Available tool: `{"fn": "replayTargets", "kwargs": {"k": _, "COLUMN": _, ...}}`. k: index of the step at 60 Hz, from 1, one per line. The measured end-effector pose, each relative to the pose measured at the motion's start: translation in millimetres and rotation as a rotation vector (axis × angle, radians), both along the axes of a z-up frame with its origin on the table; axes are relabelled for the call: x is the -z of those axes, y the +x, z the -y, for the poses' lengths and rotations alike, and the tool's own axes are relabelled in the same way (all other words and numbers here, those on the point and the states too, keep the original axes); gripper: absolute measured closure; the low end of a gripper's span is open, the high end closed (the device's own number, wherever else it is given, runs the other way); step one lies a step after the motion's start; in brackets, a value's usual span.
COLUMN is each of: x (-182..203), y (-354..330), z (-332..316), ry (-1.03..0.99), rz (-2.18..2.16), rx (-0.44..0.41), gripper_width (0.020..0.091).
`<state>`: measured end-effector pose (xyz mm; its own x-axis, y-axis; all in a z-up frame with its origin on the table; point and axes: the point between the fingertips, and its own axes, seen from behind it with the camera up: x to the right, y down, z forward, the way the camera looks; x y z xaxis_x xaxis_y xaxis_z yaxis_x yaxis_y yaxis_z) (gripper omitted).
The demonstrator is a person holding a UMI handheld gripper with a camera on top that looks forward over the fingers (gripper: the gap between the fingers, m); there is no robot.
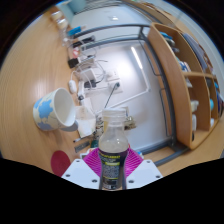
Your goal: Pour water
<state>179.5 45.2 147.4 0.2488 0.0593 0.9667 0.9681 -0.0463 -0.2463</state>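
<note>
bottle – clear glossy plastic, white cap | cup – glossy glazed | table – smooth wood

The gripper points forward, its two fingers reaching up from the bottom of the view. Their magenta pads face inward and press on both sides of a clear plastic bottle, which stands upright between them, held closed.
</note>
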Motion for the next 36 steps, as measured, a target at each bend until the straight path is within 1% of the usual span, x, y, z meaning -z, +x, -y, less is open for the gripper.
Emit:
{"fn": "replayTargets", "kwargs": {"k": 7, "x": 10, "y": 10, "z": 2, "ry": -0.031, "rz": -0.495, "rx": 0.030, "gripper_width": 0.0839}}
{"fn": "replayTargets", "kwargs": {"k": 12, "x": 13, "y": 13, "z": 0, "ry": -0.069, "rz": -0.812, "rx": 0.009, "gripper_width": 0.0839}}
{"fn": "replayTargets", "kwargs": {"k": 18, "x": 29, "y": 5, "z": -5, "ry": -0.123, "rz": -1.081, "rx": -0.006, "gripper_width": 0.0840}}
{"fn": "replayTargets", "kwargs": {"k": 25, "x": 39, "y": 5, "z": -14, "ry": -0.160, "rz": -1.239, "rx": -0.040, "gripper_width": 0.0841}}
{"fn": "replayTargets", "kwargs": {"k": 35, "x": 63, "y": 6, "z": -23, "ry": -0.176, "rz": -1.316, "rx": -0.023, "gripper_width": 0.0840}}
{"fn": "replayTargets", "kwargs": {"k": 36, "x": 66, "y": 5, "z": -22, "ry": -0.181, "rz": -1.323, "rx": -0.014, "gripper_width": 0.0827}}
